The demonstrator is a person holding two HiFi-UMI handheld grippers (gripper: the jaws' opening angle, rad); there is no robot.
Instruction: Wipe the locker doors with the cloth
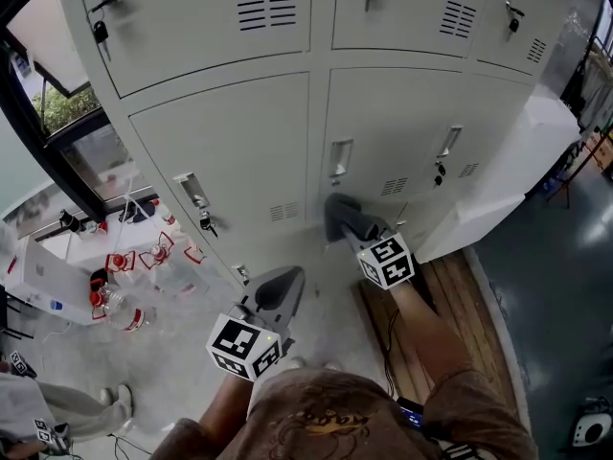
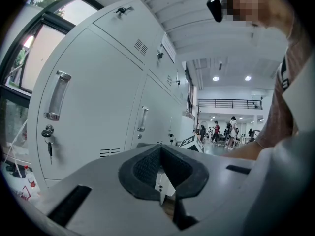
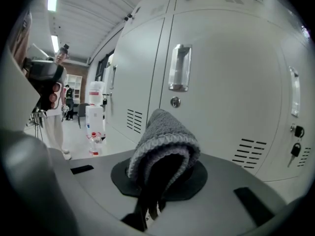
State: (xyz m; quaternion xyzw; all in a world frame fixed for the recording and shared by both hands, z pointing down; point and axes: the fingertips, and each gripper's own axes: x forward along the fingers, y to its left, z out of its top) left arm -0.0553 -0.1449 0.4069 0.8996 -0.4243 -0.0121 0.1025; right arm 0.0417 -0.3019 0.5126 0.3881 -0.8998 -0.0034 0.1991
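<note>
R gripper (image 3: 160,181) is clamped tight on the grey cloth (image 3: 165,136), folded over its jaw tips. The lower locker door (image 3: 221,82) is straight ahead of it, w/ the handle (image 3: 180,68) above the cloth. Cloth is near the door, contact can't be told. L gripper (image 2: 162,181) sits to its left and farther back from the lockers, jaws together, nothing held. No streaks or damp patches show on any door, so what's wiped is unclear. Prob. most doors, upper row incl., are still left.
</note>
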